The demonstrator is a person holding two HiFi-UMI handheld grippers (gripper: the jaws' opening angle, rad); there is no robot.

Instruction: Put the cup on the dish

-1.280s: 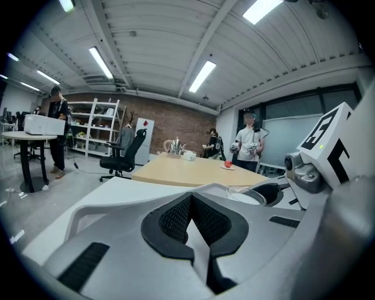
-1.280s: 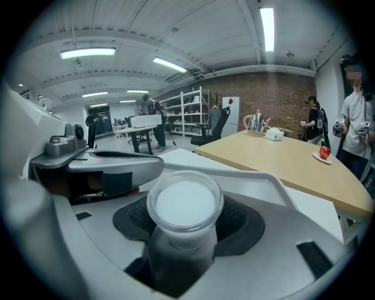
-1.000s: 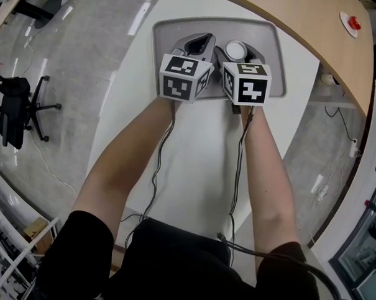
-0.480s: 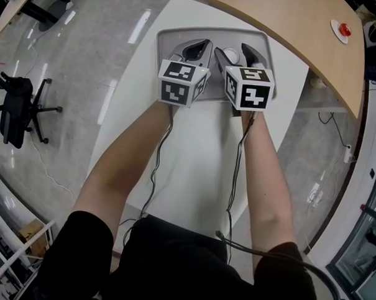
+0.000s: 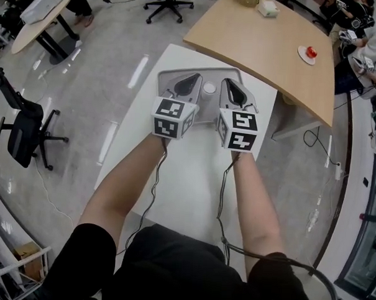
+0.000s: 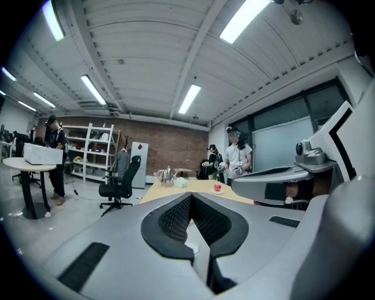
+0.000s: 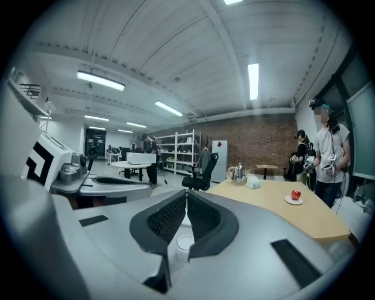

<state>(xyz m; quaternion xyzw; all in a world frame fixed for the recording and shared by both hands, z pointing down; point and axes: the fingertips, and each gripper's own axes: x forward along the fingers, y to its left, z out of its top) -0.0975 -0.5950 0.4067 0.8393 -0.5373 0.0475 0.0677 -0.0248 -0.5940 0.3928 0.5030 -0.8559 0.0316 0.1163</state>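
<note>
While left hand-held gripper [image 5: 194, 77], right hand-held gripper [image 5: 231, 83] pinch shut, cup [image 5: 209, 88] seemingly untouched between.

A small white cup [image 5: 209, 88] is standing upright, mouth up, on the grey dish [image 5: 213, 74], a little towards its far rim. The dish, a shallow rounded rectangle, is lying at the far edge of the white table [image 5: 187, 177].

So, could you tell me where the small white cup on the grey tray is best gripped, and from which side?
I'd grip the cup across its round wall below the rim, coming level from the near side with the right gripper, whose shut fingers must open first. It stands upright, mouth up, and I see no handle.
</note>
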